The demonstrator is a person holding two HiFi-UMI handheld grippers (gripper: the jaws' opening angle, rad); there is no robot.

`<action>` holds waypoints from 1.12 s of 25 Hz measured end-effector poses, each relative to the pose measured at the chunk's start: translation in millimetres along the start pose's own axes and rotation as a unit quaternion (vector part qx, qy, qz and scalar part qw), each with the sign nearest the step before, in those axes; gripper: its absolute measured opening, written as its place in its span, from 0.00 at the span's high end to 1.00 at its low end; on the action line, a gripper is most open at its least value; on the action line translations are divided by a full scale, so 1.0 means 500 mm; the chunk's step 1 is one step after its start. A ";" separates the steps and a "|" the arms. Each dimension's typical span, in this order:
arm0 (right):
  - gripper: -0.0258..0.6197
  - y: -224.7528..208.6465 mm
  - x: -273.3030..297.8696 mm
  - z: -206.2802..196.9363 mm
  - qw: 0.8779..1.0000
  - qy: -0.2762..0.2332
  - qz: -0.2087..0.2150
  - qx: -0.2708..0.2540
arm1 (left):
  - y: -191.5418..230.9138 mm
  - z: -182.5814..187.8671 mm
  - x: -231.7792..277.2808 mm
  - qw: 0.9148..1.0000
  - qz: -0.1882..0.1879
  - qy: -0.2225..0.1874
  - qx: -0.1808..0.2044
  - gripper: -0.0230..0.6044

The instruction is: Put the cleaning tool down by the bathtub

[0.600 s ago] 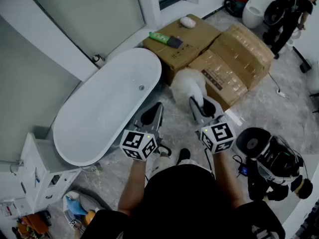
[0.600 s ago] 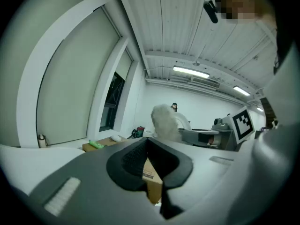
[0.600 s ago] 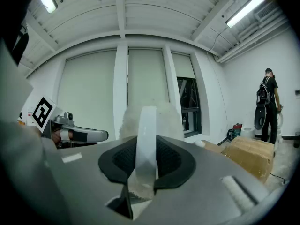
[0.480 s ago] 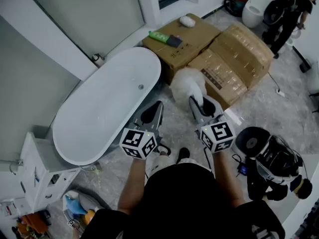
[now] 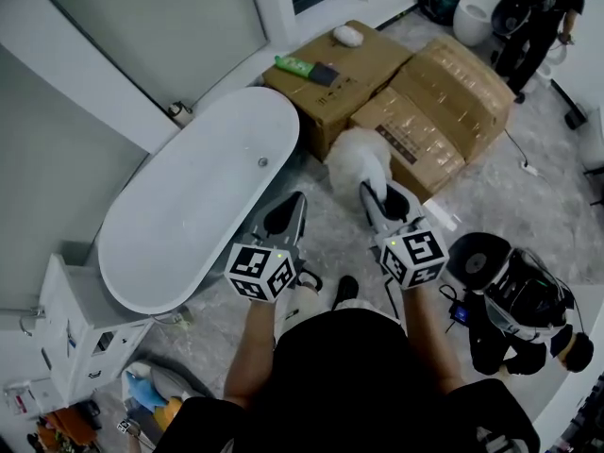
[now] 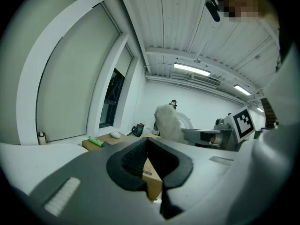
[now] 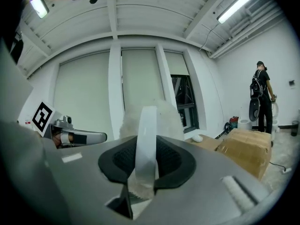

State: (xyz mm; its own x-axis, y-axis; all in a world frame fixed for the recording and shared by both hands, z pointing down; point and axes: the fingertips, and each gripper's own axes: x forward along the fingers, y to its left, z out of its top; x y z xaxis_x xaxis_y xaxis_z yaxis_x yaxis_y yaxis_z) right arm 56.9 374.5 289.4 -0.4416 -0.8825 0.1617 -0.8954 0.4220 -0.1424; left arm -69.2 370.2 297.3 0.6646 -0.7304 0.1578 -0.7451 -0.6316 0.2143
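Quick look from my end. The biggest thing is the white bathtub, an oval running diagonally up the left side of the head view, with its far side along the wall. Its near rim borders a strip of grey marbled floor, and that strip is about all the open room I've got. It pinches shut at the top, where the cardboard boxes stand right by the tub's end.

A white cabinet stands right by the tub's lower end. On my right a black machine stands on the floor, so that edge is crowded too.

The cleaning tool is a fluffy white duster thing. It's up in the air over the floor strip, its fluffy head in front of the nearest box's corner and just off the tub's end. The right tongs are clamped on its flat white handle. In the right gripper view that handle stands upright between the pads, with the fluff sticking out past them.

The left tongs hang close to the tub's near rim. Their jaws are apart with nothing between them, just box showing through the gap.

Small stuff: a green bottle lies on top of the far box.
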 end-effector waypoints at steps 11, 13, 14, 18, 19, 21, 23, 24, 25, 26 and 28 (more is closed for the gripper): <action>0.82 -0.011 0.044 -0.009 1.000 0.011 -0.009 0.008 | 0.041 -0.009 0.024 1.000 -0.010 0.015 -0.001 0.97; 0.82 -0.015 0.057 -0.008 1.000 0.014 -0.011 0.009 | 0.053 -0.007 0.036 1.000 -0.012 0.017 -0.002 0.97; 0.82 -0.015 0.065 -0.007 1.000 0.014 -0.013 0.009 | 0.061 -0.006 0.041 1.000 -0.014 0.017 -0.003 0.97; 0.82 -0.018 0.107 0.001 1.000 0.019 -0.021 0.007 | 0.100 0.005 0.065 1.000 -0.022 0.019 -0.007 0.97; 0.82 -0.020 0.120 0.002 0.999 0.023 -0.023 0.005 | 0.112 0.009 0.074 1.000 -0.023 0.020 -0.008 0.97; 0.82 -0.026 0.145 0.005 0.999 0.028 -0.028 0.004 | 0.135 0.016 0.093 0.999 -0.026 0.020 -0.011 0.97; 0.82 -0.034 0.170 0.010 0.999 0.031 -0.033 0.005 | 0.158 0.026 0.112 0.999 -0.030 0.021 -0.011 0.97; 0.82 -0.038 0.183 0.013 0.999 0.031 -0.036 0.006 | 0.169 0.032 0.122 0.999 -0.033 0.021 -0.011 0.97; 0.82 -0.043 0.196 0.017 0.999 0.032 -0.038 0.006 | 0.181 0.038 0.132 0.999 -0.035 0.020 -0.009 0.97; 0.82 -0.047 0.210 0.021 0.999 0.031 -0.041 0.006 | 0.193 0.045 0.142 0.999 -0.038 0.019 -0.008 0.97; 0.82 -0.053 0.236 0.031 0.999 0.030 -0.045 0.005 | 0.216 0.058 0.159 0.999 -0.042 0.016 -0.008 0.97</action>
State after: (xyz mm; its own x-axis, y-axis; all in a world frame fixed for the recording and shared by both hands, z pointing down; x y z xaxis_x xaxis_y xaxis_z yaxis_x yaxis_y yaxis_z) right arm 29.3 256.2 297.3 -0.3623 -0.9026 0.2324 -0.9311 0.3390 -0.1348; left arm -98.5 236.2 305.1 0.7260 -0.6665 0.1695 -0.6862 -0.6858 0.2426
